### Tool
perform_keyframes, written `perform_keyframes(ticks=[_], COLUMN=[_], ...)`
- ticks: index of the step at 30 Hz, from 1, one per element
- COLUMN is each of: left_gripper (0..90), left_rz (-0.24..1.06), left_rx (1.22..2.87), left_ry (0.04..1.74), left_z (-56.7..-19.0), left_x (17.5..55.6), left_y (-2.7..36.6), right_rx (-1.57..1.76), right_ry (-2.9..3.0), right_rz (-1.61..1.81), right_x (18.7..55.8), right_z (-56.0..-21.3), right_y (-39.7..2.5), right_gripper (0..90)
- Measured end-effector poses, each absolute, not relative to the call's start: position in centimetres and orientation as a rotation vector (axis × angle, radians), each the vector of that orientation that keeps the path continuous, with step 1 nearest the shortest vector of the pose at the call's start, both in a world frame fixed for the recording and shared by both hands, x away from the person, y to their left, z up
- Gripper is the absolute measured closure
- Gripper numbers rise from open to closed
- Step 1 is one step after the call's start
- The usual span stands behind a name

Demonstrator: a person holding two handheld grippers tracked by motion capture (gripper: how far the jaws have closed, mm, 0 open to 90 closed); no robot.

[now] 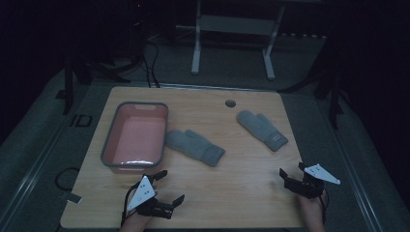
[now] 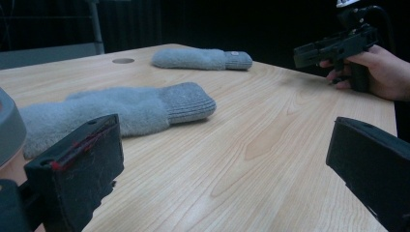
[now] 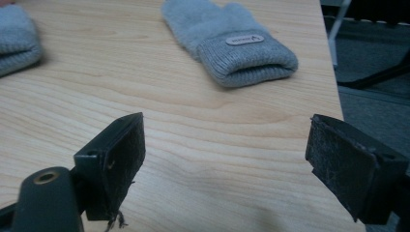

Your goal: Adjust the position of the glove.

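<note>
- Black jaws of the left gripper (image 1: 170,187) stand wide apart with nothing between them, low over the near left part of the wooden table (image 1: 241,193); a hand (image 1: 138,220) holds it from the bottom edge of the high view.
- Seen from the left gripper view, its own jaws (image 2: 222,164) frame bare wood, and the left pad carries a reddish streak along its top edge.
- Just ahead of that gripper lies the near mitten (image 1: 195,147), grey and fluffy, flat on the table with its ribbed cuff (image 2: 186,101) turned toward the person's right.
- Beside the near mitten, to its left, sits the pink tub (image 1: 109,140) with a grey rim; the two are close, and I cannot tell whether they touch.
- Over at the near right corner, the right gripper (image 1: 291,171) is likewise spread wide and holds nothing; its grey three-cornered plate points off to the right.
- From the right gripper view, its jaws (image 3: 225,154) open over bare wood close to the table's right edge.
- Beyond it lies the far mitten (image 3: 227,34), cuff toward the gripper, with a small oval label (image 3: 245,39) on the cuff.
- Both mittens lie well apart from each other, and a small round hole (image 1: 230,103) shows in the table near its far edge.
</note>
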State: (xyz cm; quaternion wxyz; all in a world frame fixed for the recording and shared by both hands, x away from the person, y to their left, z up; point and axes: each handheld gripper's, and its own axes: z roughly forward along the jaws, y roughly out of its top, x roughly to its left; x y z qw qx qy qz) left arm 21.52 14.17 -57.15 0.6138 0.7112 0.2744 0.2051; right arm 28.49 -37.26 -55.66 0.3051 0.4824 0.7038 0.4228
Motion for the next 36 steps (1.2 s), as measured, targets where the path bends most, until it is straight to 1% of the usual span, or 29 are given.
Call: perform_keyframes(ticks=[9, 16, 20, 25, 28, 33, 34, 35, 36], left_gripper=[0.2, 0.2, 0.2, 0.2, 0.2, 0.2, 0.2, 0.2, 0.2], left_rz=[0.469, 0.470, 0.466, 0.462, 0.459, 0.456, 0.452, 0.451, 0.451], left_rx=[1.652, 1.647, 1.647, 1.646, 1.647, 1.654, 1.654, 1.653, 1.653], left_ry=[0.632, 0.639, 0.640, 0.639, 0.639, 0.634, 0.635, 0.636, 0.636], left_z=[-57.2, -57.2, -57.2, -57.2, -57.2, -57.2, -57.2, -57.2, -57.2], left_x=[21.4, 21.4, 21.4, 21.3, 21.3, 21.3, 21.3, 21.3, 21.3], left_y=[14.0, 14.1, 14.1, 14.2, 14.2, 14.1, 14.1, 14.2, 14.2], right_rx=[1.281, 1.246, 1.220, 1.192, 1.141, 1.119, 1.114, 1.097, 1.083], right_ry=[1.934, 1.998, 2.065, 2.141, 2.207, 2.276, 2.268, 2.281, 2.316], right_rz=[1.122, 1.146, 1.173, 1.164, 1.086, 1.113, 1.120, 1.120, 1.114], right_x=[29.0, 30.2, 31.6, 32.8, 33.9, 35.3, 35.3, 35.5, 35.8], right_z=[-55.5, -54.2, -52.9, -52.5, -52.2, -52.0, -51.9, -51.8, -51.8], right_y=[-37.0, -35.7, -34.5, -33.4, -31.7, -29.9, -29.7, -29.3, -28.8], right_gripper=[14.4, 14.4, 14.6, 14.2, 13.9, 13.2, 15.4, 20.5, 20.0])
